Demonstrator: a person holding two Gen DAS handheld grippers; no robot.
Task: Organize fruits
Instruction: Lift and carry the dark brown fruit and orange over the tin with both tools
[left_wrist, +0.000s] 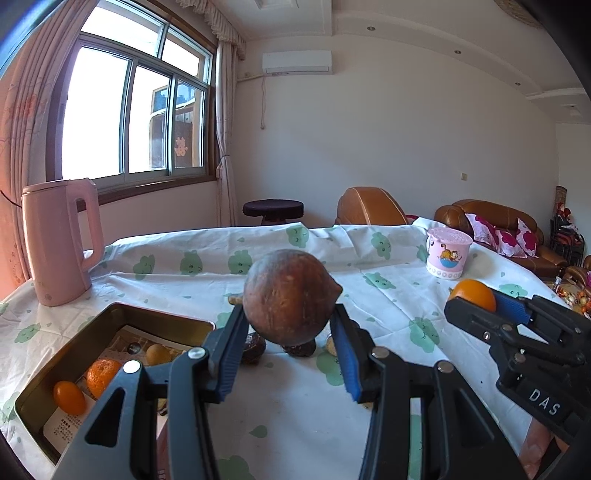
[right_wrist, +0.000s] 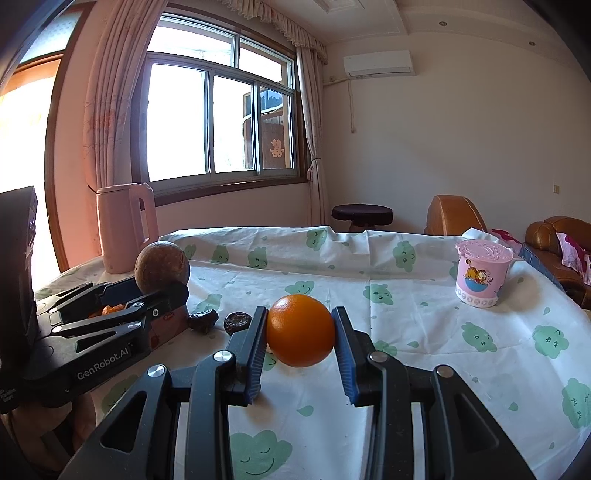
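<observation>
Brown, rough-skinned fruit sits clamped in the left gripper, lifted above the tabletop just right of the metal tin. The right gripper pinches an orange. Carry each level over the tin, lower, then release.

The left hand-held gripper is built of matte black plastic links with triangular cut-outs; silver round screw heads sit at its pivots; each finger carries a ribbed blue pad on its inner face. The right hand-held gripper has the same black frame, silver screws and blue ribbed pads; seen from the side, one body bears white lettering "DAS", the other "GenRobot.AI", with a boxy black housing behind it.
</observation>
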